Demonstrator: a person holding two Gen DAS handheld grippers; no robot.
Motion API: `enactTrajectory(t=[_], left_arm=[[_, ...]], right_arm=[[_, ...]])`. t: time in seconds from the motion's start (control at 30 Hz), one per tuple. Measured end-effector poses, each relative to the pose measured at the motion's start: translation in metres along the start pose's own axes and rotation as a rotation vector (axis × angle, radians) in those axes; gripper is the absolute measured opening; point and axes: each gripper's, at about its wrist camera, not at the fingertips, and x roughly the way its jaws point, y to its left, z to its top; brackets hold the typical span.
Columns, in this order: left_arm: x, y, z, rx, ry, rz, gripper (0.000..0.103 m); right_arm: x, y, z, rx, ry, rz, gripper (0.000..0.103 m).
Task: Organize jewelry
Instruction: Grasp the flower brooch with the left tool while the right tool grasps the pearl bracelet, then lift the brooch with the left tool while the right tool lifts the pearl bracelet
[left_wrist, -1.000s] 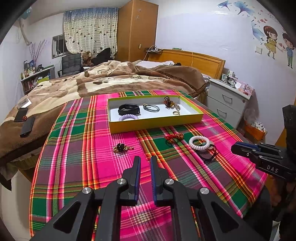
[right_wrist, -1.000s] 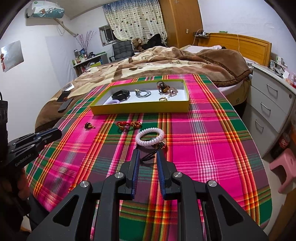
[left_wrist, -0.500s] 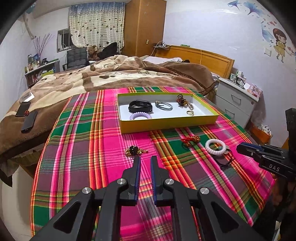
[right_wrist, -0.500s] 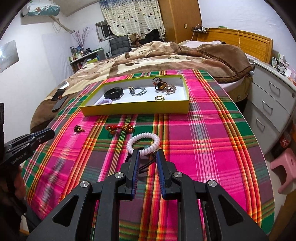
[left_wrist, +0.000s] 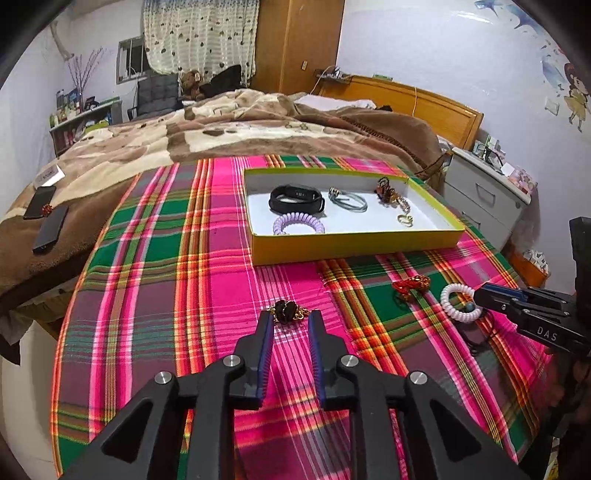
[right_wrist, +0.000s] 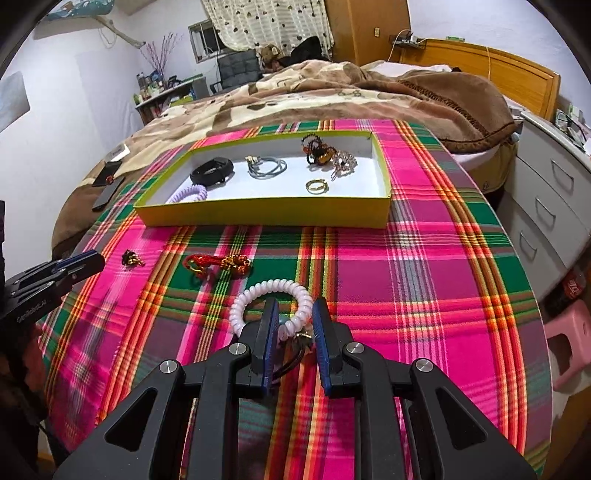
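A yellow-green tray on the plaid cloth holds a black band, a lilac coil tie, a grey tie, a beaded piece and a gold ring. My left gripper is open, its tips on either side of a small dark brooch on the cloth. My right gripper is open over the near side of a white coil bracelet, with a black cord under the jaws. A red and gold knot charm lies between the two.
The plaid-covered table stands against a bed with a brown blanket. Two phones lie on the bed at the left. A white drawer unit and a pink stool stand to the right.
Both grippers moved forward and down towards the cloth and opened wider. The left one reached the brooch; the right one came over the white coil bracelet.
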Motion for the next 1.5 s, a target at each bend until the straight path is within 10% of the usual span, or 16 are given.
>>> enactTrajectory(t=[0.73,0.97,1.5], left_arm=[[0.038,0.001,0.006,-0.010,0.098,0.048,0.022],[0.033,0.000,0.004,-0.009,0.085,0.038,0.004],[0.008,0.002,-0.001,-0.022,0.025,0.012,0.000]], right_arm=[[0.015,0.010,0.010,-0.066,0.056,-0.009,0.011],[-0.003,0.004,0.011,-0.016,-0.009,0.008,0.011],[-0.019,0.009,0.003,0.003,-0.043,0.034,0.011]])
